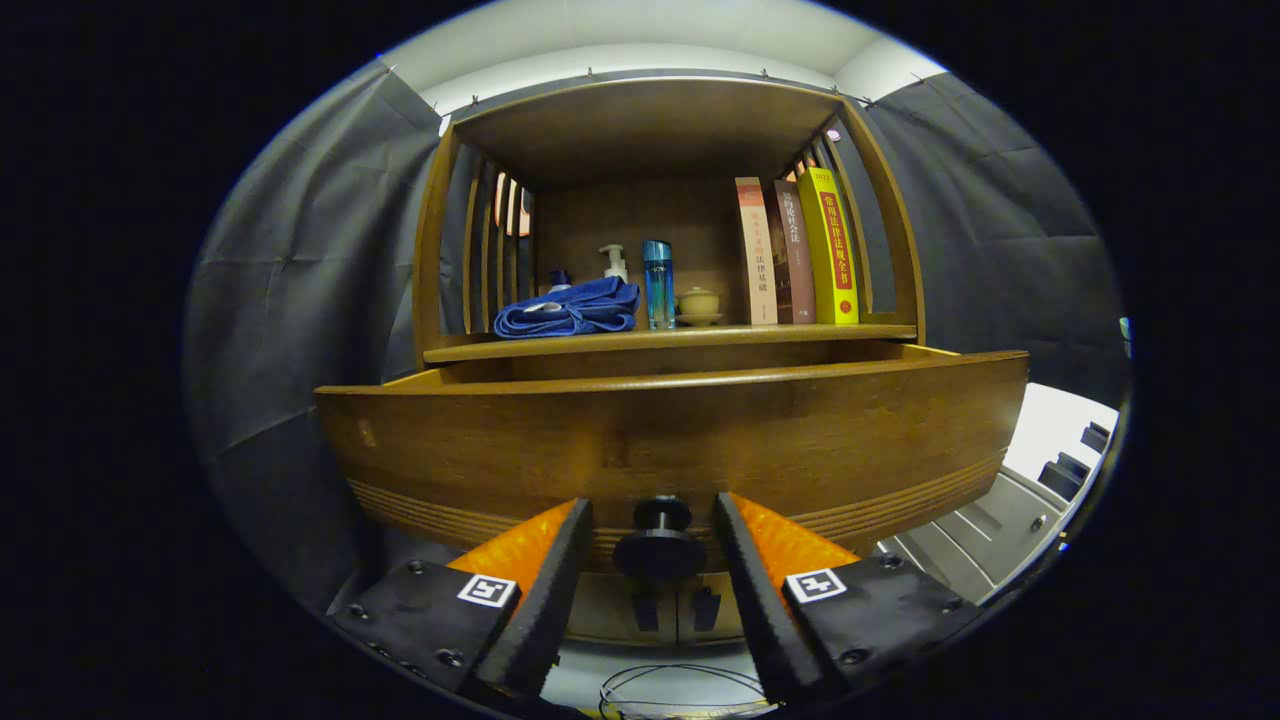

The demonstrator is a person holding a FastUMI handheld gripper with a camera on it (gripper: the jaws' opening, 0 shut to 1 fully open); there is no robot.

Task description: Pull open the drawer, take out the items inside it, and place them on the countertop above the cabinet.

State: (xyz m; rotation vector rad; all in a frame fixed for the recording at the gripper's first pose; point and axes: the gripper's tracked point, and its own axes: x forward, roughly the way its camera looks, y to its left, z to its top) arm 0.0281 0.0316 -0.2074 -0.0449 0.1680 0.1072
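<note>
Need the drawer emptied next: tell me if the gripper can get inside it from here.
Probably not yet. The gripper sits open around the knob, below the drawer front, which blocks the inside.

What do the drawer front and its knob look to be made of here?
Drawer front: apparently wood, brown, satin finish, with visible grain and grooved lines.
Knob: matte black, plastic or metal, I cannot tell; it sits between the open gripper fingers.

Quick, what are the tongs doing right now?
Tongs: open, one finger each side of the drawer knob, not pressing on it; holding nothing. The drawer is pulled out.
</note>
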